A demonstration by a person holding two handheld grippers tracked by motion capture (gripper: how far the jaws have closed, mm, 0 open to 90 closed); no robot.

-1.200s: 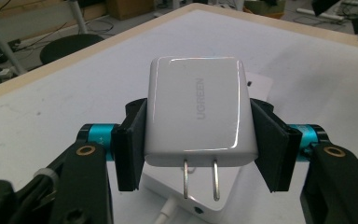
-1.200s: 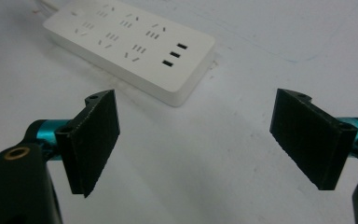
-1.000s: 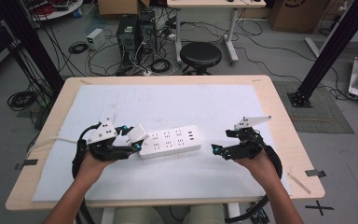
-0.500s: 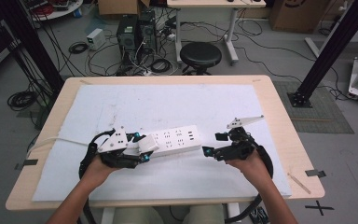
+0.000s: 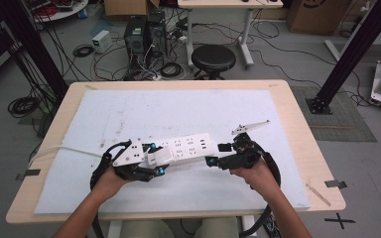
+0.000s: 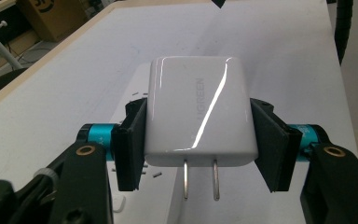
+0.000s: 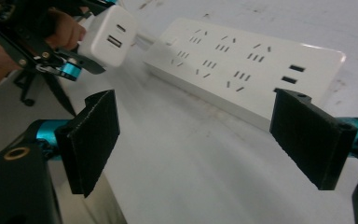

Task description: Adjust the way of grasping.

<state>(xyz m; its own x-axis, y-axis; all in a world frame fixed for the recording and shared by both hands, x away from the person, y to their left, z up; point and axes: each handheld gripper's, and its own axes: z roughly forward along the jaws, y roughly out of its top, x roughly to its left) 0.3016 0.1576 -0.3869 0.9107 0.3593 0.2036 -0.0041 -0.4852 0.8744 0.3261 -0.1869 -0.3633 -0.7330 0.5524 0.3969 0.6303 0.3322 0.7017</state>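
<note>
Charger: one glossy white plug block (image 6: 198, 112), two metal prongs, clamped between the left gripper (image 5: 151, 159) pads, just above the power strip's left end.
Power strip: one, white (image 5: 188, 148), flat on the table (image 5: 297, 114).
Right gripper (image 5: 217, 154): jaws spread wide, nothing held, level at the strip's right end.

From here the high view is evenly lit and soft, with faint shadows under my hands on the table (image 5: 297, 114). In the left gripper view a bright streak of glare runs down the white charger (image 6: 198, 114). The right gripper view is dimmer, with the near pads (image 7: 93, 140) blurred.
</note>
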